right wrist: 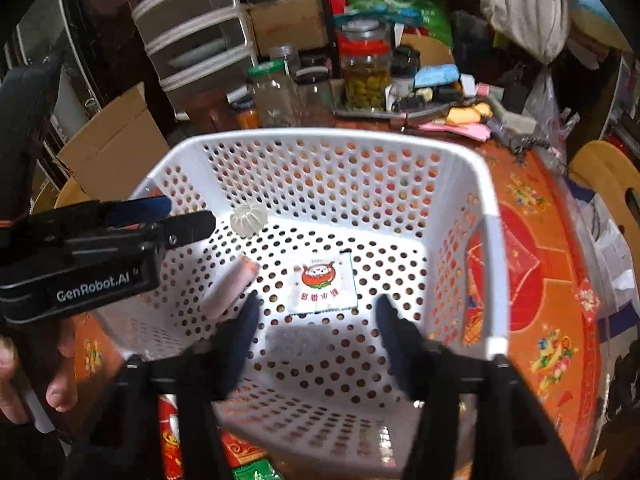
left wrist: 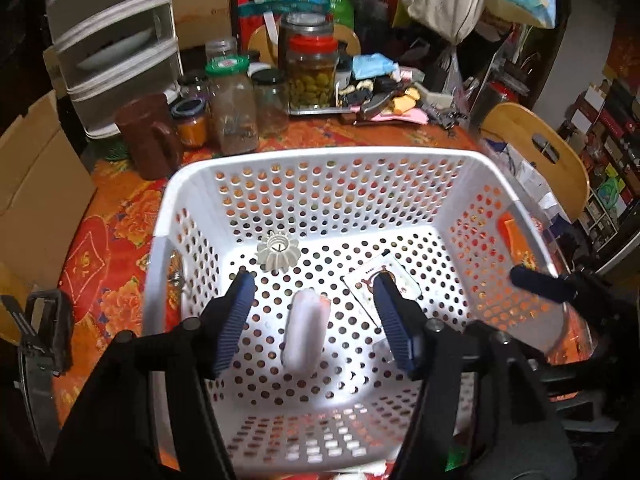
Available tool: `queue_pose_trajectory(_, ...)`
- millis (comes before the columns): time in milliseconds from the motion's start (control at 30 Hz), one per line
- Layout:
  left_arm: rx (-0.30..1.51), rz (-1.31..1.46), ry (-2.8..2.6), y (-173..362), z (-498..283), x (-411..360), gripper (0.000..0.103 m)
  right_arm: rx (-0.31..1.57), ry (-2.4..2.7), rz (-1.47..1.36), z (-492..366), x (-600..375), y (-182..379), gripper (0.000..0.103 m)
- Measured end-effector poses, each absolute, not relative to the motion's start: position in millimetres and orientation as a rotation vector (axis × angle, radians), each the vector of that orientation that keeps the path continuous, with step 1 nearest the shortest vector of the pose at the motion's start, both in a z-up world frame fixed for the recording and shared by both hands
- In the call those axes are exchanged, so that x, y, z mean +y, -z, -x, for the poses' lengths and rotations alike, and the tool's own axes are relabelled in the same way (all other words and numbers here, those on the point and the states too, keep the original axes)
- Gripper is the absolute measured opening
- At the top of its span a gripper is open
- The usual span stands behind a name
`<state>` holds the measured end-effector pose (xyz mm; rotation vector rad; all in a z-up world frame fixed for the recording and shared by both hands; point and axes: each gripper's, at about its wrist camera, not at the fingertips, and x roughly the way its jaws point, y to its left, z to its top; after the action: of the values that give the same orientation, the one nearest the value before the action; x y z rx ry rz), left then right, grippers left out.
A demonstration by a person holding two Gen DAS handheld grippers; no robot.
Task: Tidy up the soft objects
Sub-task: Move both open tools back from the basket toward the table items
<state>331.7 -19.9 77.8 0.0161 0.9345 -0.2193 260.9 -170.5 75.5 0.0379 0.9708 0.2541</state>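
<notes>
White plastic fills the middle of both views: the perforated basket [left wrist: 320,156] sits on the orange flowered tablecloth [left wrist: 104,240], and both of your grippers point down into it from the lower edge of each frame. That makes sense for sorting, since the basket is the collecting place and its tall walls keep soft things from sliding off the table.

Your left gripper [left wrist: 314,298] stands with its jaws apart and nothing between the pads. The pale roll with a pink end [left wrist: 304,330] lies on the basket floor in the lower centre of that view, straight below the gap and free of the fingers; blurred as it is, I judge it to be just released.

Your right gripper [right wrist: 316,312] is also wide open and empty. The printed packet [right wrist: 322,284] lies flat on the floor in the centre of its view, just beyond the fingertips. A small white ribbed piece [left wrist: 277,250] rests near the far left corner of the floor; what it is I cannot tell.

Jars [left wrist: 312,76], a brown jug [left wrist: 150,136] and a drawer unit [left wrist: 116,44] crowd the top of the frame behind the basket, so you have kept the basket at the near edge, clear of the glass. More soft things seem to lie at the upper right of the table.
</notes>
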Motion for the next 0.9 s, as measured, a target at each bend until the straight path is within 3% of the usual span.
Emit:
queue_pose_trajectory(133,0.892,-0.011,0.222,-91,-304,-12,0.069,0.92,-0.274,-0.07,-242,-176,-93,0.076)
queue_pose_trajectory(267,0.845,-0.025,0.222,-100,-266,-4,0.085,0.889,-0.291,-0.063,-216,-176,-103,0.077)
queue_pose_trajectory(500,0.759,-0.026,0.213,-105,-185,15,0.098,0.832,-0.283,-0.076,-156,-191,-104,0.08)
queue_pose_trajectory(900,0.755,0.017,0.264,-45,-60,20,0.099,0.929,-0.267,-0.12,-70,-192,-33,0.082)
